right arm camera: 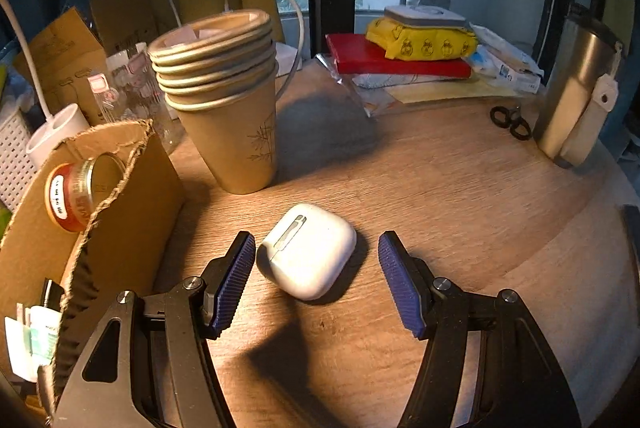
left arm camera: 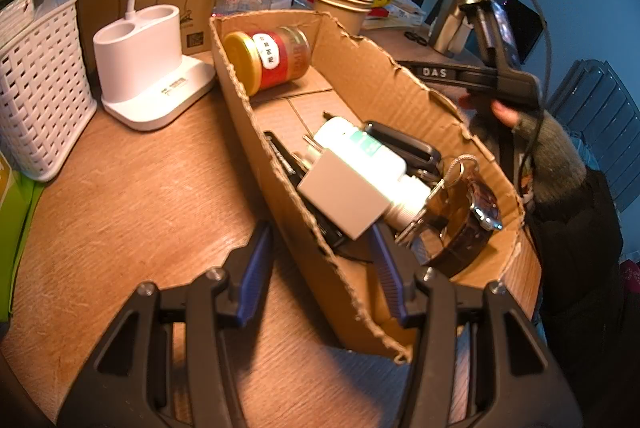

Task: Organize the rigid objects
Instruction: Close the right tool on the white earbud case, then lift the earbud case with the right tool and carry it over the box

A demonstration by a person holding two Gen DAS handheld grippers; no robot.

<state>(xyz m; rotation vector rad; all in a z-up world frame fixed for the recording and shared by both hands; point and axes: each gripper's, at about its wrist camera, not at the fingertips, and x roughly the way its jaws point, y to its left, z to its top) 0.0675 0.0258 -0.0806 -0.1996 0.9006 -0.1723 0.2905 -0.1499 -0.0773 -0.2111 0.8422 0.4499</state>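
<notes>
A torn cardboard box (left arm camera: 276,164) lies on the wooden table. It holds a red-labelled jar (left arm camera: 266,62), a white tube (left arm camera: 360,156), a grey block (left arm camera: 342,198), a dark case (left arm camera: 404,144), keys and a wristwatch (left arm camera: 486,208). My left gripper (left arm camera: 320,268) is open and straddles the box's near wall, holding nothing. In the right wrist view a white earbud case (right arm camera: 308,254) lies on the table, apart from the box (right arm camera: 132,204). My right gripper (right arm camera: 316,280) is open, its fingers on either side of the case, close to it.
A stack of paper cups (right arm camera: 224,100) stands just behind the earbud case. A steel tumbler (right arm camera: 576,88), scissors (right arm camera: 512,122) and stacked books (right arm camera: 400,60) sit further back. A white lamp base (left arm camera: 148,68) and white basket (left arm camera: 36,88) stand left of the box.
</notes>
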